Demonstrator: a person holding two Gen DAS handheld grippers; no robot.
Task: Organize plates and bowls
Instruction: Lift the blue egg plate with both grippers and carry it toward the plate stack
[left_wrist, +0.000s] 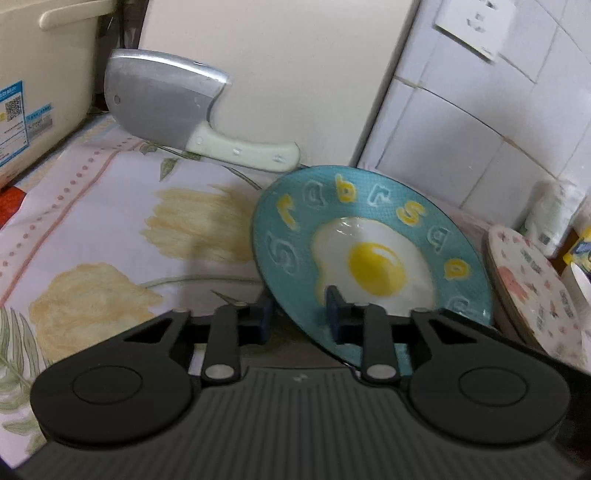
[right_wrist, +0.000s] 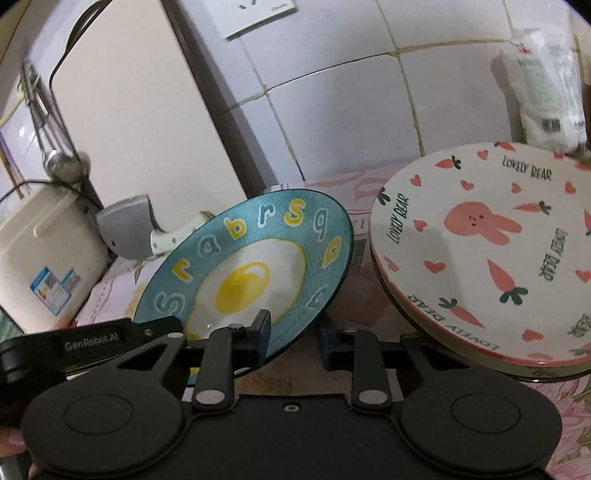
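Blue egg plate (left_wrist: 373, 254) sits tilted, off the floral cloth (left_wrist: 110, 229), face turned up and toward the cams. Its near rim is low and its far rim high. It is just left of the white bunny plate (right_wrist: 491, 258), rims close; contact can't be confirmed.

Left gripper (left_wrist: 299, 317): clenched on the blue plate's near-left rim, one pad on the upper face, the other under the rim. Right gripper (right_wrist: 295, 332): clenched on the same plate's near-right rim, left pad on the face, right pad below and outside the edge. So two-handed hold, both on the near edge.

Step in hand, by my reading: lift the blue plate and stack it w/ the bunny plate. Advice:
- Keep both grips even; a glazed rim is slick and pads bite only a narrow band.
- Raise both hands together, no twist btwn them, or the plate levers out of one grip.
- Level it before carrying right, then clear the bunny plate's raised rim before lowering.
- Mind the cleaver (left_wrist: 166, 110) leaning at the far left against the upright board (left_wrist: 277, 74); the plate's far rim is near its handle.

Orientation: round plate, so no true long axis. Tilt line runs near-to-far, and the lettering arcs around the far rim, reading upright from the near side.
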